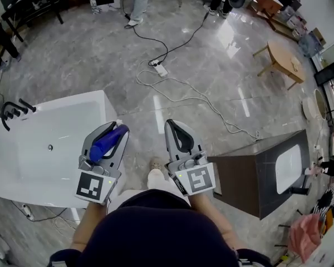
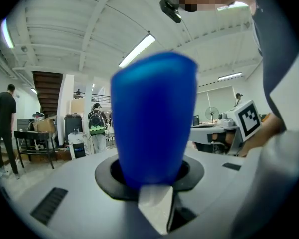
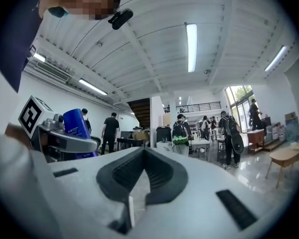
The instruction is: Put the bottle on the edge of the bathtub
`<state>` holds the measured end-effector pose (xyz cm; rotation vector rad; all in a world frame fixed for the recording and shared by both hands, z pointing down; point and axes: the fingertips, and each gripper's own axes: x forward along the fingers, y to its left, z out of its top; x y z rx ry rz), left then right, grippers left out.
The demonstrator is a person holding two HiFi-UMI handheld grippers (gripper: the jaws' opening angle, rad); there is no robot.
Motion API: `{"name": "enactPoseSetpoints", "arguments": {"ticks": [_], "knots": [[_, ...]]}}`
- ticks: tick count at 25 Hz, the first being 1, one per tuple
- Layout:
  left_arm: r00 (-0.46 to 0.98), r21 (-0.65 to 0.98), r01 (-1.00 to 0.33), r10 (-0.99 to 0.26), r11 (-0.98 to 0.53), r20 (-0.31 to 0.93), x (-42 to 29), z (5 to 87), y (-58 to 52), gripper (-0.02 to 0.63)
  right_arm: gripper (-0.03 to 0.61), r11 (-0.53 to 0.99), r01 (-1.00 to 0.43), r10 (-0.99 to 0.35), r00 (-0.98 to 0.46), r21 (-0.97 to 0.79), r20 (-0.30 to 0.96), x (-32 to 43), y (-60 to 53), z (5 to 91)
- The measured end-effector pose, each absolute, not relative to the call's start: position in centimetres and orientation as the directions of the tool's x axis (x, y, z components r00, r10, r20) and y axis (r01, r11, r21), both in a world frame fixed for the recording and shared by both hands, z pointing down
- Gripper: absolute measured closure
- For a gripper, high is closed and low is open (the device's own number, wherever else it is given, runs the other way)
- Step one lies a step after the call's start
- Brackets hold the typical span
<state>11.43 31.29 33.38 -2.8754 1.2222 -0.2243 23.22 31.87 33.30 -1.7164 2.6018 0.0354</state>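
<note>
A blue bottle (image 1: 107, 142) sits between the jaws of my left gripper (image 1: 114, 132), which is shut on it. The gripper is held up in front of the person, over the right end of the white bathtub (image 1: 72, 102). In the left gripper view the blue bottle (image 2: 154, 118) fills the middle, standing out of the dark pads of the left gripper (image 2: 149, 179). My right gripper (image 1: 177, 128) is beside it, shut with nothing held. From the right gripper (image 3: 143, 179) view, the bottle (image 3: 76, 125) shows at the left. Both grippers tilt upward toward the ceiling.
Black taps (image 1: 14, 111) sit on the tub's left end. A dark cabinet (image 1: 250, 177) with a white basin stands to the right. A white cable and power strip (image 1: 159, 68) lie on the grey floor ahead. A wooden table (image 1: 284, 60) and people stand farther off.
</note>
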Motion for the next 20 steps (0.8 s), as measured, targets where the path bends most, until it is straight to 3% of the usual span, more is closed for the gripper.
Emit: {"name": "enactPoseSetpoints", "arguments": {"ticks": [11, 20], "knots": [[0.575, -0.087, -0.801, -0.801, -0.592, 0.166, 15.0, 33.6, 23.2, 0.480, 0.578, 0.489, -0.872, -0.872, -0.489, -0.015, -0.027, 28.5, 22.5, 33.9], [0.563, -0.087, -0.810, -0.811, -0.579, 0.161, 15.6, 33.7, 17.1, 0.482, 0.578, 0.519, -0.855, -0.855, -0.518, -0.012, -0.026, 28.5, 16.9, 34.3]]}}
